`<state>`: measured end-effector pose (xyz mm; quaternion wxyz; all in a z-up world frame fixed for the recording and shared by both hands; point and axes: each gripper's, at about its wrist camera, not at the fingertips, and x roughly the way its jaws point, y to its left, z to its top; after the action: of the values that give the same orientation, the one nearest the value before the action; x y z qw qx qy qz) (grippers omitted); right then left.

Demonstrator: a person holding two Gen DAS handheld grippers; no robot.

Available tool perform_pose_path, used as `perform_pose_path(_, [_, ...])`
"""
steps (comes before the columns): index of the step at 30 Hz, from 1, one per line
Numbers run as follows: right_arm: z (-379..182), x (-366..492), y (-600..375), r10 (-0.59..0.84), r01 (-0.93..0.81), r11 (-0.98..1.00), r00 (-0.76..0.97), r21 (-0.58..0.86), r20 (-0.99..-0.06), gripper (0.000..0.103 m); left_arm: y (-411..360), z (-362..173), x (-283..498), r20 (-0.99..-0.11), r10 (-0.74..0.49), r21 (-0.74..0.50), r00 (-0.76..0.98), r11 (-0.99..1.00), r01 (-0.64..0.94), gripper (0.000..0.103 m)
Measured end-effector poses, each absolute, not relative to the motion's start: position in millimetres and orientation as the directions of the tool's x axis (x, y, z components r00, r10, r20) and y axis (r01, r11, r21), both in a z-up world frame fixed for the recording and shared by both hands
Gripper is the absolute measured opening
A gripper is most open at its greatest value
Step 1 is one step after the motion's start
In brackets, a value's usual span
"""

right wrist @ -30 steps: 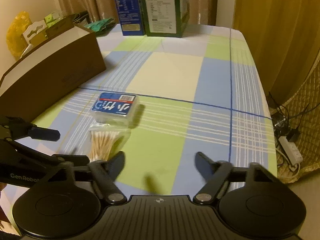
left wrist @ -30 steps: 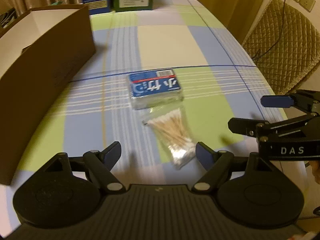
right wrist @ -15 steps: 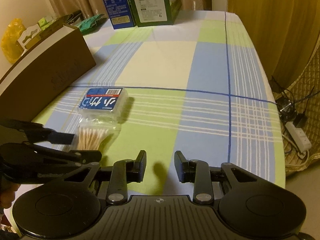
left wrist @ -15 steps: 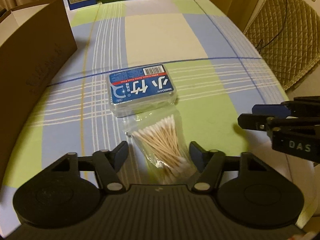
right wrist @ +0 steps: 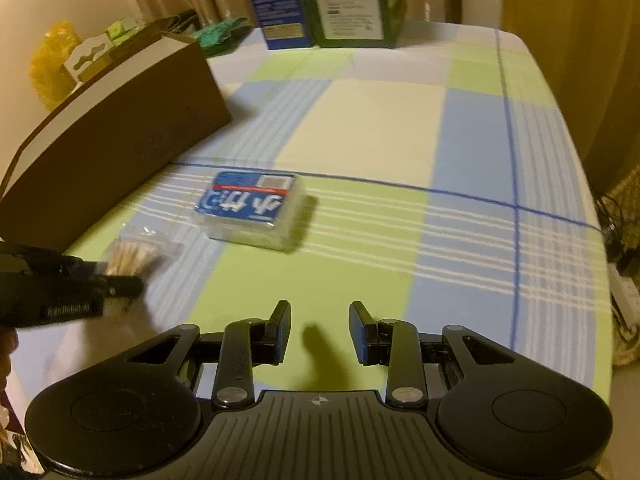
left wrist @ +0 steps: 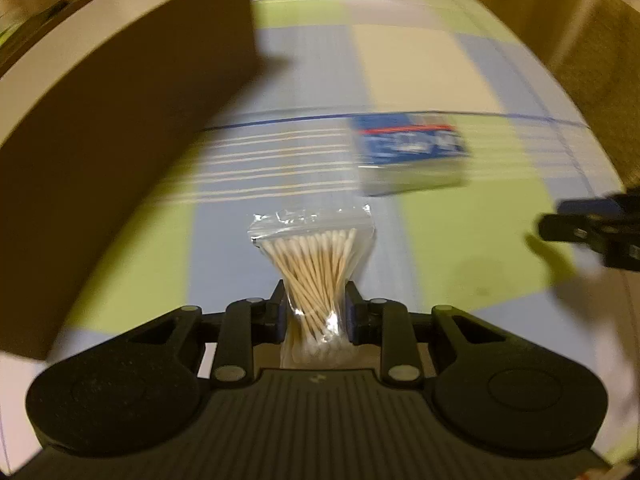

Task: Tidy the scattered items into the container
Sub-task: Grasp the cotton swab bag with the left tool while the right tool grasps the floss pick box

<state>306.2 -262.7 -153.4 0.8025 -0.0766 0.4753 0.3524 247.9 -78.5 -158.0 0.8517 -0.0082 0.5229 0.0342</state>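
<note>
Clear bag of cotton swabs (left wrist: 316, 268), pinched at its middle, left gripper (left wrist: 315, 312)

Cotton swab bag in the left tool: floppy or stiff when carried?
Probably floppy: the bag of cotton swabs is thin clear film, pinched narrow where the left tool grips it. Swabs fan out beyond the grip, so they may shift. Likely light; glossy film could slip.

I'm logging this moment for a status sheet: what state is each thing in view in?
Left gripper: shut on the bag of cotton swabs.
Bag of cotton swabs: pinched near one end, sealed.
Right gripper: open, holding nothing.
Blue-labelled plastic box: closed, lying flat on the tablecloth.
Cardboard box: open-topped.
</note>
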Motion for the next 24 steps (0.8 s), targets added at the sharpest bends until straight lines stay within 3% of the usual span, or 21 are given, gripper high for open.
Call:
perform_pose_path(2, [-152.6, 307.4, -251.1, 0.502, -0.647, 0.732, 0.299, 0.215, -0.811, 0.037, -60.3, -157.4, 248.4, -0.89, 0.081, 0.025, 0.449, 0.991, -0.13, 0.023])
perform_pose_path(3, [-151.6, 307.7, -244.8, 0.504, -0.648, 0.732, 0.306, 0.211, -0.808, 0.052, -53.5, -157.0, 249.1, -0.89, 0.095, 0.026, 0.447, 0.987, -0.157, 0.023])
perform_pose_path(5, [-149.3, 308.0, -232.9, 0.512, -0.649, 0.734, 0.332, 0.202, -0.792, 0.069, -42.0, -156.3, 251.2, -0.888, 0.115, 0.028, 0.445, 0.98, -0.197, 0.023])
perform_pose_path(10, [-151.5, 313.9, -196.5, 0.497, -0.647, 0.742, 0.355, 0.176, -0.792, 0.074, -27.5, -157.3, 264.2, -0.883, 0.136, 0.026, 0.449, 0.97, -0.241, 0.025])
perform_pose_path(12, [-153.2, 315.2, -183.8, 0.486, -0.638, 0.753, 0.372, 0.163, -0.791, 0.086, -26.6, -158.8, 268.3, -0.88, 0.143, 0.033, 0.454, 0.97, -0.24, 0.026])
perform_pose_path(24, [-173.9, 324.6, -148.4, 0.433, -0.633, 0.77, 0.421, 0.083, -0.797, 0.085, -18.2, -161.1, 281.9, -0.876, 0.137, 0.029, 0.463, 0.972, -0.233, 0.035])
